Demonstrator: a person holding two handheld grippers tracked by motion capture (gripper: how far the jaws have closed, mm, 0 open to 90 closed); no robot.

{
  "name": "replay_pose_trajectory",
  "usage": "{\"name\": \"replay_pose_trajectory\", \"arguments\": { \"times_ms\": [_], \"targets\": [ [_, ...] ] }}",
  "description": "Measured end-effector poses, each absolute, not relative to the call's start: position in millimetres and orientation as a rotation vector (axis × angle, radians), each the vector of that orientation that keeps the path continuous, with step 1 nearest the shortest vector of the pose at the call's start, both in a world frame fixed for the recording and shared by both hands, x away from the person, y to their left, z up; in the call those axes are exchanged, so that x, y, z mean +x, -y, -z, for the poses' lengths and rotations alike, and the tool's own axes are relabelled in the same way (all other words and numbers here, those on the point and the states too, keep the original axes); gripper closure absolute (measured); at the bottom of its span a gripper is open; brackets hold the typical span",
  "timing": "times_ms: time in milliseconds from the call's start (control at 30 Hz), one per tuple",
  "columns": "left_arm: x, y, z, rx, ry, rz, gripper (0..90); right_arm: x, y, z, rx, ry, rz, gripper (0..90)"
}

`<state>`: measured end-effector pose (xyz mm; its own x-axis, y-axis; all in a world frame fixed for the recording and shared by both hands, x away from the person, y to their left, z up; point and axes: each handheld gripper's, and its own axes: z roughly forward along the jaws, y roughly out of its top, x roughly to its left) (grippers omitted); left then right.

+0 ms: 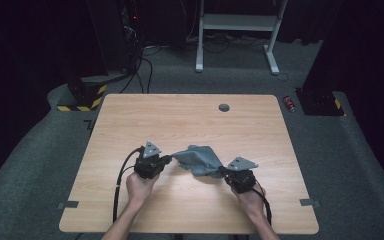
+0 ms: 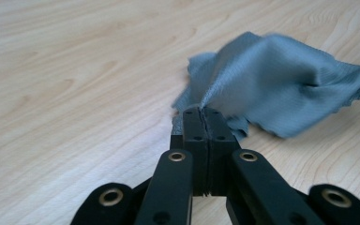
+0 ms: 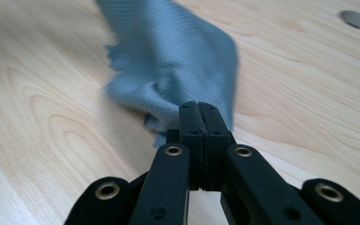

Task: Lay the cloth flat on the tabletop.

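We are pinching the grey cloth (image 1: 198, 159) at two opposite edges: our left gripper (image 1: 168, 159) has its jaws clenched on the left edge, and our right gripper (image 1: 223, 173) is clamping the right one. The cloth is hanging bunched between the two grippers over the near middle of the tabletop (image 1: 190, 120), its lower folds sagging toward the wood.

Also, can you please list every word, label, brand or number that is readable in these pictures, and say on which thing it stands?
No readable text.
Red can on the floor beside the table: any print is too small to read.
Grey cloth, left gripper, right gripper: no writing on them.
Yellow-and-black stripes on the floor base: warning marking, no words.
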<state>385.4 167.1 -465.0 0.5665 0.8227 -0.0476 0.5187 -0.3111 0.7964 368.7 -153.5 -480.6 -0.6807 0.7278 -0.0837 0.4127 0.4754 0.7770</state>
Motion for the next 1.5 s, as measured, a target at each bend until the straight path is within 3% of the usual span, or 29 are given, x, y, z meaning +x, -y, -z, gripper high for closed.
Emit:
{"name": "replay_pose_trajectory", "arguments": {
  "times_ms": [233, 367, 600, 800, 900, 1000, 1233, 1500],
  "targets": [
    [391, -162, 478, 2.077, -1.097, -0.436, 88.4, 382, 169, 492, 1.077, -2.321, -1.03, 88.3],
    [388, -156, 486, 2.108, -1.082, -0.405, 84.0, 377, 165, 497, 1.077, -2.32, -1.037, 76.0],
    [382, -158, 486, 2.097, -1.069, -0.41, 81.7, 355, 154, 487, 0.923, -2.35, -1.143, 74.1],
    [382, -160, 497, 2.108, -1.091, -0.431, 76.5, 364, 134, 505, 0.908, -2.426, -1.035, 63.9],
    [381, -163, 505, 2.091, -1.124, -0.428, 68.4, 371, 131, 510, 0.909, -2.456, -0.995, 71.5],
    [380, -167, 512, 2.089, -1.157, -0.466, 59.3, 376, 130, 511, 0.907, -2.476, -0.984, 86.7],
    [378, -171, 521, 2.052, -1.192, -0.5, 48.4, 385, 129, 491, 0.922, -2.449, -1.021, 88.0],
    [376, -171, 526, 2.033, -1.176, -0.54, 42.8, 421, 108, 490, 0.995, -2.501, -0.936, 86.3]
  ]
}}
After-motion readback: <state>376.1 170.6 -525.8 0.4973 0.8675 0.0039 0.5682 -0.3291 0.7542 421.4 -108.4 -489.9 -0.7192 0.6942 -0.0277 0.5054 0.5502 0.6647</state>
